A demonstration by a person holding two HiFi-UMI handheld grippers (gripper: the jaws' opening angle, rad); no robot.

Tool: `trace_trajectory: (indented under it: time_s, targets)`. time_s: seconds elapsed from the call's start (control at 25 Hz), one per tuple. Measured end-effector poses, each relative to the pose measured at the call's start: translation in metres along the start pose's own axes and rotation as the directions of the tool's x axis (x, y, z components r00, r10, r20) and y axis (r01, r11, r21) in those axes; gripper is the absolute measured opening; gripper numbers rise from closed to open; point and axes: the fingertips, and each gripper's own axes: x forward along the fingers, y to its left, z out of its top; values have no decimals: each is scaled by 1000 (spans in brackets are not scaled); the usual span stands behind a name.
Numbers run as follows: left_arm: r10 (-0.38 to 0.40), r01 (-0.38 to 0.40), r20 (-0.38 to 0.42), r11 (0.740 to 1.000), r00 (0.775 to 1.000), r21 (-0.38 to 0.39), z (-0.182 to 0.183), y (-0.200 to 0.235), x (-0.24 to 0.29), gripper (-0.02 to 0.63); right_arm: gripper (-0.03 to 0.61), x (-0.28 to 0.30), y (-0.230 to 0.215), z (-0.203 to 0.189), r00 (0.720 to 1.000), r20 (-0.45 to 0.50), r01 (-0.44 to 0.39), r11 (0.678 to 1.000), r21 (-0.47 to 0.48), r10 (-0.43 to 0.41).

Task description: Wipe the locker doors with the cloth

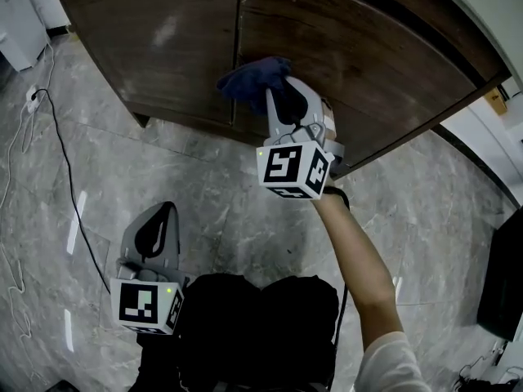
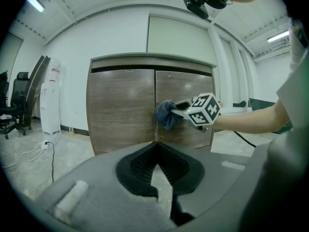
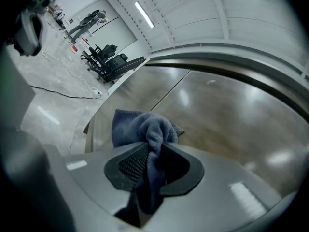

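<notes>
At the seam between the two dark brown wood-grain locker doors (image 1: 163, 47), a bunched dark blue cloth (image 1: 253, 76) sits against the wood. It covers the seam and laps onto the edge of the right door (image 1: 368, 64). In the left gripper view the cloth (image 2: 166, 114) is about halfway up the doors (image 2: 120, 110). It looks pressed on the surface, but contact is hard to confirm.

The right gripper (image 1: 282, 100), grey plastic with black ribbed pads, is pinching the cloth. In the right gripper view the cloth (image 3: 145, 129) is clamped between the pads (image 3: 133, 163), with a wad bulging past the tips and a tail hanging back through the right gripper (image 3: 154, 146). Its white-and-black marker cube (image 1: 294, 170) points back toward the camera, and a bare forearm (image 1: 359, 260) runs in behind it from the near right.

The left gripper (image 1: 163, 215) is low at near left, well apart from the locker and over the grey marbled floor (image 1: 204, 186). In its own view the left gripper (image 2: 155, 146) has its tips pressed together with nothing between them. It faces the doors from a distance.

A thin black cable (image 1: 69, 186) trails across the floor at far left. A white floor-standing unit (image 2: 49, 105) and black office chairs (image 2: 14, 100) stand left of the locker.
</notes>
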Motion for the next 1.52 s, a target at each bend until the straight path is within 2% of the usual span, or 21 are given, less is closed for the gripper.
trace_trajectory:
  time_s: [0.2,0.44,0.72,0.84,1.0,1.24,1.52]
  targets:
    - [10,-11,-7,1000,1000,-13,-6,7,0,3,81,15,61,-41,994,-68,-88,996,-16,87]
    - [20,-21,-20,1000,1000,-22,-14,14,1,2,81,28,109,-68,979,-124,-169,985,-41,163]
    - [37,-38,-30,999,999,-31,-20,21,1,3,81,42,170,-114,926,-238,-312,949,-51,292]
    - [43,-44,-30,998,999,-35,-23,24,-1,3,81,45,177,-117,914,-258,-337,940,-47,314]
    - [43,-45,-32,998,999,-45,-26,26,-4,2,80,42,146,-82,937,-204,-297,954,-45,282]
    - [34,-35,-12,998,999,-56,-19,24,-6,3,80,37,64,12,980,-70,-189,980,-65,185]
    - [34,-34,6,997,999,-63,-12,23,-9,3,80,33,-41,123,996,75,-34,997,-70,40]
